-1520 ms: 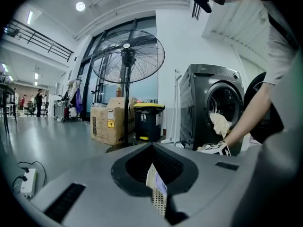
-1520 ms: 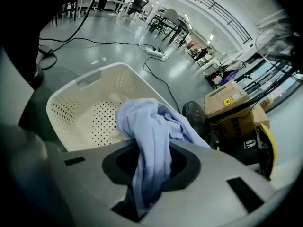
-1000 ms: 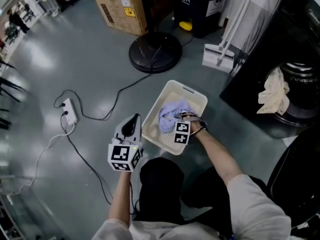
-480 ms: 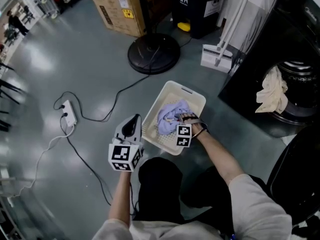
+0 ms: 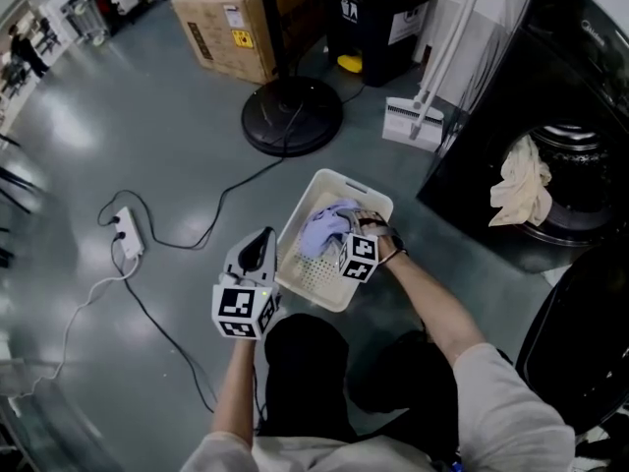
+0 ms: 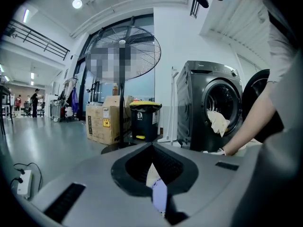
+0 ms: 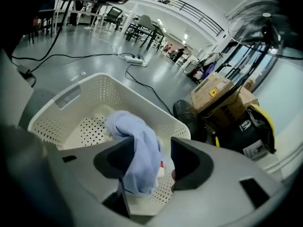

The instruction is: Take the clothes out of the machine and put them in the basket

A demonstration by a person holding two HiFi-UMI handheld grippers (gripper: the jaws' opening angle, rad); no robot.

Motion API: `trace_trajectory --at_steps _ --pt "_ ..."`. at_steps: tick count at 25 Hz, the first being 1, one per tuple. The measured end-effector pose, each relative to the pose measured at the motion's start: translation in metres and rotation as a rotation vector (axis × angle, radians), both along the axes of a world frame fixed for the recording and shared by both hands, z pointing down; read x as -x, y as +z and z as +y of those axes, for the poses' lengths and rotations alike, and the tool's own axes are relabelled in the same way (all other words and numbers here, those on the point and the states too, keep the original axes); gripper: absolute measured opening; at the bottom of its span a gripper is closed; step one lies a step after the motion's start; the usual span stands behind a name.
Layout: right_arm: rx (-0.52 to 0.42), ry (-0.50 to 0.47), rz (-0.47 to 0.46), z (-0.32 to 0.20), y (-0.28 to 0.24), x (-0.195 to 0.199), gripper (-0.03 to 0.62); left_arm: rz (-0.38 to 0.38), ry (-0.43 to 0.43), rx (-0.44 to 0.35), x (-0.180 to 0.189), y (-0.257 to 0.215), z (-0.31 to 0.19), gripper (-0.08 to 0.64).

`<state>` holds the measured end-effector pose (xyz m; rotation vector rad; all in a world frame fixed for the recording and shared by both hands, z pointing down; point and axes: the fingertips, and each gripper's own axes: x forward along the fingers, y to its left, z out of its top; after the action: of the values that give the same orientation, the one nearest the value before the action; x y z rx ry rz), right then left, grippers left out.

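A white perforated basket [image 5: 339,178] stands on the grey floor with a light blue cloth [image 5: 319,226] heaped in it. My right gripper [image 5: 341,236] hangs over the basket's right side. In the right gripper view its jaws [image 7: 151,162] stand apart and are closing; the blue cloth [image 7: 139,150] lies between them against the left jaw, with a gap on the right. My left gripper [image 5: 257,247] is held still left of the basket, its jaws together and empty. A cream cloth [image 5: 519,190] hangs out of the dark washing machine's [image 5: 580,180] open drum.
A fan's round black base [image 5: 292,116], a cardboard box [image 5: 231,23] and a black bin with a yellow lid [image 5: 378,18] stand beyond the basket. A white brush head [image 5: 411,121] leans by the machine. A power strip [image 5: 125,232] and its cables trail on the left.
My right gripper has let go of the blue cloth in the basket and lifted a little above it. The left gripper has stayed where it was.
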<state>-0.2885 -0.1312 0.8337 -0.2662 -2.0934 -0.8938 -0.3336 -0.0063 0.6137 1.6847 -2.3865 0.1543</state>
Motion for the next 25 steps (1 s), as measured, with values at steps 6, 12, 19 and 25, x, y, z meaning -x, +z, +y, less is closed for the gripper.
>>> trace_trajectory --at_steps 6,12,19,25 --pt "-0.025 0.026 -0.078 -0.01 -0.038 0.007 0.118 -0.007 0.006 -0.017 -0.002 -0.006 -0.002 0.018" --pt "0.025 0.141 -0.141 -0.035 -0.075 0.014 0.025 -0.005 0.015 -0.023 -0.004 -0.011 -0.004 0.018" --pt "0.206 0.371 -0.288 -0.075 -0.127 0.014 0.025 -0.026 0.047 -0.022 -0.006 -0.019 -0.013 0.018" --pt "0.37 0.57 -0.462 -0.124 -0.182 -0.004 0.025 -0.037 0.083 -0.026 -0.015 -0.026 -0.033 0.018"
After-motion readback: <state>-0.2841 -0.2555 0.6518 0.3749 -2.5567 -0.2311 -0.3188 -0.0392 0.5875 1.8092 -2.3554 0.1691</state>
